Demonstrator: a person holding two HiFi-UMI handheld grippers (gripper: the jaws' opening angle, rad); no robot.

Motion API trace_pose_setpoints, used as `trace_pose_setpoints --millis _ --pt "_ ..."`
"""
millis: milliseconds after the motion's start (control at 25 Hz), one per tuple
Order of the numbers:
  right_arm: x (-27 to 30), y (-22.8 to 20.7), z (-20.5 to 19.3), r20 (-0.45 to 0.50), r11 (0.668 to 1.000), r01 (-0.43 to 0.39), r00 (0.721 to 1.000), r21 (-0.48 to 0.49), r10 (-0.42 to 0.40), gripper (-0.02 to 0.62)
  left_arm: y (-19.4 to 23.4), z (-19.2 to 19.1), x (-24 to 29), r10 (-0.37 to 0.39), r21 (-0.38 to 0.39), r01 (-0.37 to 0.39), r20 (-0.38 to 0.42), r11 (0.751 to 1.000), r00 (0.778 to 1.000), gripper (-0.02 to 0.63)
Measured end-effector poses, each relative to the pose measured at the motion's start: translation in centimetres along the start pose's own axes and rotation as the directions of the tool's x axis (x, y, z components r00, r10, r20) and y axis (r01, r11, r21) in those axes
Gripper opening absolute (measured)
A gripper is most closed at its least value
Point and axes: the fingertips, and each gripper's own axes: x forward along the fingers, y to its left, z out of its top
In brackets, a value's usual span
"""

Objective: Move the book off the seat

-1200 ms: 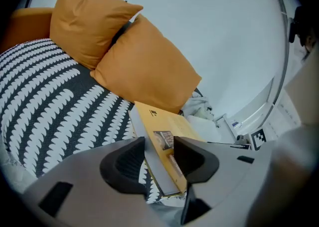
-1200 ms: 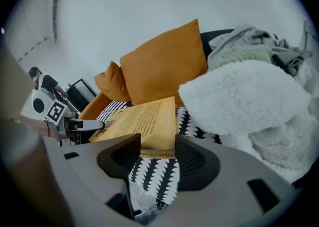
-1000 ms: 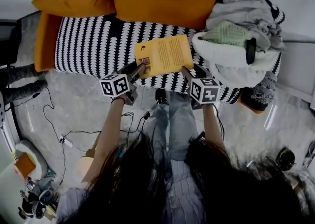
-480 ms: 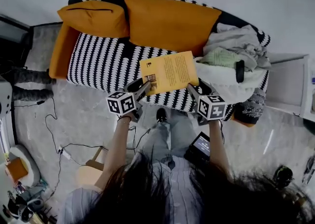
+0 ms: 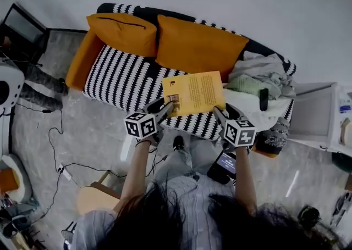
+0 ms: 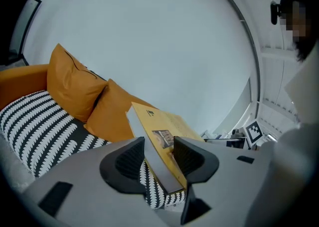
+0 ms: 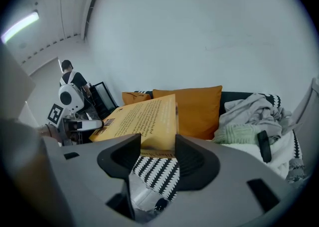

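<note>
A yellow book [image 5: 193, 93] hangs in the air above the front of the black-and-white striped sofa seat [image 5: 124, 76], back cover up. My left gripper [image 5: 166, 106] is shut on the book's near-left corner [image 6: 162, 158], its jaws clamped on the thick edge. My right gripper [image 5: 218, 112] is shut on the near-right corner [image 7: 155, 143]. Both gripper views show the book [image 7: 142, 118] tilted up away from the seat [image 6: 35, 126].
Two orange cushions [image 5: 198, 45] lean on the sofa back. A pile of grey and green clothes [image 5: 258, 81] with a black remote [image 5: 263, 99] fills the sofa's right end. Cables [image 5: 71, 164] trail over the floor at left. A white shelf unit [image 5: 316, 114] stands at right.
Both grippers have risen together with the book, lifting it off the seat. The sofa looks smaller and farther below in the head view.
</note>
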Motion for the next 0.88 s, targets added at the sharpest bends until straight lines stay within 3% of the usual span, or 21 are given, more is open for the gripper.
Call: trace_pose_setpoints --millis 200,480,640,880 --pt "-0.6 2.1 1.2 -0.013 0.997 -0.035 0.999 -0.069 0.034 0.224 -0.3 0.2 -2.7 0.03 -0.033 -0.029 0.042 0.999 0.999 0.178" --pt "1.6 3.9 3.4 -0.054 0.98 -0.139 0.99 -0.141 0.132 0.222 0.6 1.2 -4.9 0.142 -0.08 -0.133 0.116 0.988 0.983 0.178" --pt "3.7 4.7 5.6 -0.09 0.953 -0.23 0.972 -0.197 0.216 0.222 1.1 2.2 -6.0 0.227 -0.115 -0.209 0.172 0.971 0.959 0.178" --pt "5.6 5.2 9.0 -0.143 0.886 -0.349 0.937 -0.304 0.32 0.222 0.5 2.9 -6.3 0.35 -0.197 -0.305 0.261 0.932 0.9 0.178"
